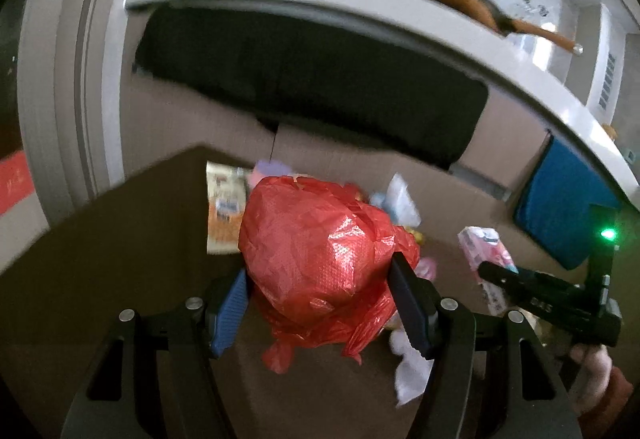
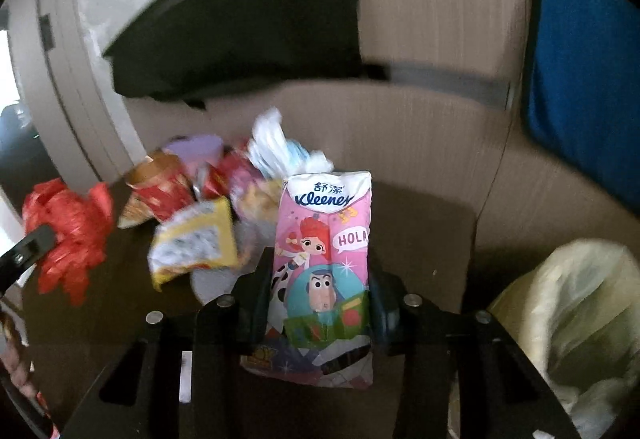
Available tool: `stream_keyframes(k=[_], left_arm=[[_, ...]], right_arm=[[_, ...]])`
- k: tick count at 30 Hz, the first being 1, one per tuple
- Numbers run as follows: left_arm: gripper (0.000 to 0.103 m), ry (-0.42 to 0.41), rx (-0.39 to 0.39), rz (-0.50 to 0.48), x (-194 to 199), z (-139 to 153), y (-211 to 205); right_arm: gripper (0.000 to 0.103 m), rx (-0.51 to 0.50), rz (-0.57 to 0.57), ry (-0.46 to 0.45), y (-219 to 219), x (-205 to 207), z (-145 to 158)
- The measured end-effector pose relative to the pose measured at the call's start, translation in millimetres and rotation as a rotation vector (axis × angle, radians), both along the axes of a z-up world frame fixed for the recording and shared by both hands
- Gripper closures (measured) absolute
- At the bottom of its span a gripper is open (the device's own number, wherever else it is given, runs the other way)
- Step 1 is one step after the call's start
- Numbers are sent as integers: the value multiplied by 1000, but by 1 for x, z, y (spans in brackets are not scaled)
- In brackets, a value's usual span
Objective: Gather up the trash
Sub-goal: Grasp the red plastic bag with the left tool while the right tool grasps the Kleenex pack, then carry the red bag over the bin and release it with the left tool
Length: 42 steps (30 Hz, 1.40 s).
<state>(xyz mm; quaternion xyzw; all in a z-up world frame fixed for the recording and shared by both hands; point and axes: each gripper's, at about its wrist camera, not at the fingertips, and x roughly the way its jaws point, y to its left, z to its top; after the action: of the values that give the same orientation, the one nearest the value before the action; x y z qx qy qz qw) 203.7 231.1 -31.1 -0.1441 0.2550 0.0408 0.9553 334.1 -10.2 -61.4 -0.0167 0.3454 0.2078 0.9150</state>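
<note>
A: What does the left tool (image 1: 320,293) have?

B: Its two fingers are clamped on a crumpled red plastic bag (image 1: 320,251), one on each side, above the dark bench (image 1: 100,259). Behind the bag, at the far edge of the bench, lies a pile of wrappers (image 1: 224,215) and a white scrap (image 1: 400,199).

A: And from the other camera, left to right?

B: At far left the same red plastic bag (image 2: 68,235) shows, with a black finger against it. Next comes the heap: a red and gold snack packet (image 2: 160,191), a yellow packet (image 2: 196,243) nearer, and crumpled white paper (image 2: 276,147) at the back. They lie touching one another.

A: The right tool (image 2: 320,303)?

B: It is closed on a pink tissue pack (image 2: 326,259), held upright between its fingers, just right of the heap. The pack reads Kleenex and has cartoon figures on it.

A: Further right?

B: A pale yellowish bin bag (image 2: 572,319) sits at near right. Brown cardboard (image 2: 420,143) stands behind the bench, with a blue cushion (image 2: 584,87) at far right.
</note>
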Motion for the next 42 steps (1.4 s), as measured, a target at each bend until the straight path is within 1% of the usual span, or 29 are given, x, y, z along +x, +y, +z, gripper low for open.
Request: stream_keyframes(k=[4, 8, 9, 12, 17, 20, 23, 26, 29, 31, 35, 39, 42], left_arm=[[36, -51, 58, -13, -7, 29, -21], [36, -101, 102, -46, -14, 55, -50], [36, -116, 127, -52, -15, 62, -61], [36, -144, 173, -58, -17, 75, -87], [36, -171, 223, -96, -15, 97, -128], [36, -200, 258, -130, -12, 111, -158], [36, -218, 271, -175, -5, 123, -187], [36, -222, 261, -219, 3, 130, -211], [36, -205, 227, -276, 16, 129, -235], [36, -186, 206, -320, 23, 123, -252], [36, -120, 180, -404, 40, 100, -286], [36, -80, 150, -443, 52, 80, -311], [36, -53, 145, -454, 62, 68, -325]], right_arm=[[65, -14, 24, -124, -10, -26, 38], [65, 9, 31, -204, -31, -50, 68], [65, 17, 27, -219, -37, -53, 75], [65, 38, -1, -272, -60, -66, 95], [65, 58, -37, -344, -95, -86, 122], [65, 82, -93, -389, -123, -95, 138], [65, 115, -148, -415, -158, -103, 153], [65, 111, -203, -436, -187, -110, 162], [65, 83, -246, -449, -209, -118, 161], [65, 60, -269, -445, -221, -120, 156], [65, 36, -299, -415, -244, -122, 138], [65, 28, -325, -369, -263, -118, 115], [64, 30, -336, -322, -273, -111, 97]])
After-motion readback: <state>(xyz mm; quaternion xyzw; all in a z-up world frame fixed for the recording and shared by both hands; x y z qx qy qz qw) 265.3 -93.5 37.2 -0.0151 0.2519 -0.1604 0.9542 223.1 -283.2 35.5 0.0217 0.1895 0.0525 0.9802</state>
